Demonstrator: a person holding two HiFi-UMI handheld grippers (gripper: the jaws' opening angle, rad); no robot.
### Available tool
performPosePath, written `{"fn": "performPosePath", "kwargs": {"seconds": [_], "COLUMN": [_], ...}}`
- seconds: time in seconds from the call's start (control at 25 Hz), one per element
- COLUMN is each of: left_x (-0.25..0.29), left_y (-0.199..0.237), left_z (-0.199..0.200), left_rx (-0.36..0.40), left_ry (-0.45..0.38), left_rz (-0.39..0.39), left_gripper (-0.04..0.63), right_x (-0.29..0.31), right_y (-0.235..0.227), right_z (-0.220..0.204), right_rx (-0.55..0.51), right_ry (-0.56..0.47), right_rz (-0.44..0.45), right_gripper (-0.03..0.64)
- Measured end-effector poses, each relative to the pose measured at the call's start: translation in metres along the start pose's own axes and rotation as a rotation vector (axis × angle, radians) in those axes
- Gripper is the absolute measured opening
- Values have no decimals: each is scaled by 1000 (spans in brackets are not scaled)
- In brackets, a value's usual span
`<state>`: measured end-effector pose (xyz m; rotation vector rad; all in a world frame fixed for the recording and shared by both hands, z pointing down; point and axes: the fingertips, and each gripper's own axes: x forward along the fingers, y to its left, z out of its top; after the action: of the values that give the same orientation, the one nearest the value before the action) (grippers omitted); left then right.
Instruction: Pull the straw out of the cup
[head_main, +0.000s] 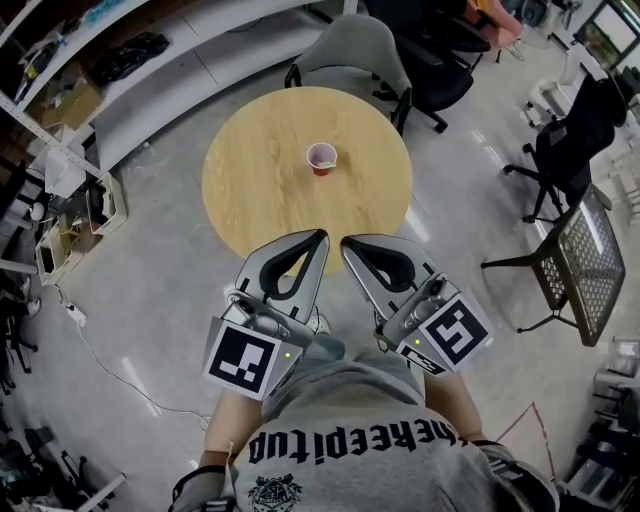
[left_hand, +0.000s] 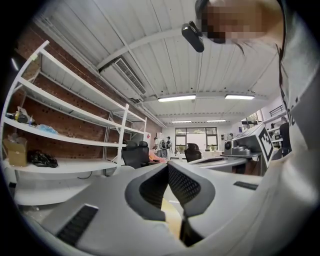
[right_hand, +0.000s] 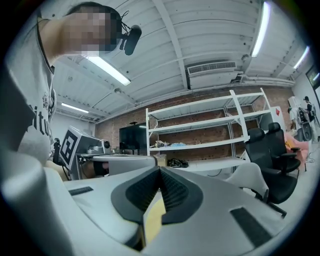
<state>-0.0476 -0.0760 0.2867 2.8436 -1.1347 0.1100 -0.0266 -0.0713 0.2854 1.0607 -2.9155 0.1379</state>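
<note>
Both shut on nothing: left gripper (head_main: 321, 235), right gripper (head_main: 346, 242).
Fingers (right_hand: 175, 192) meet at the tips in each; the cup (head_main: 322, 158) stands well ahead of them, alone on the surface (head_main: 250, 190); straw too small to make out; a hasty pinch could, I judge, tip the light cup or crush the straw; shirt print (head_main: 350, 440) upside down, not readable.

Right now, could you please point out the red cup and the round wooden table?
red cup (head_main: 322, 169): head view, near outer wall.
round wooden table (head_main: 262, 192): head view, bare top.
</note>
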Motion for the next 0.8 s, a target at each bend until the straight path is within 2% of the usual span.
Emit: {"fn": "performPosePath", "kwargs": {"seconds": [0.36,0.8], "left_x": [-5,-1], "left_y": [13,30], "left_z": [-10,-20], "left_rx": [-5,31], "left_ry": [6,31], "left_rz": [-58,-21], "left_gripper": [26,28], "right_x": [15,32], "right_y": [0,-17], "right_z": [-3,0], "right_rx": [-9,-4], "right_ry": [25,20], "right_rz": [-63,-36], "right_gripper": [-5,-3]}}
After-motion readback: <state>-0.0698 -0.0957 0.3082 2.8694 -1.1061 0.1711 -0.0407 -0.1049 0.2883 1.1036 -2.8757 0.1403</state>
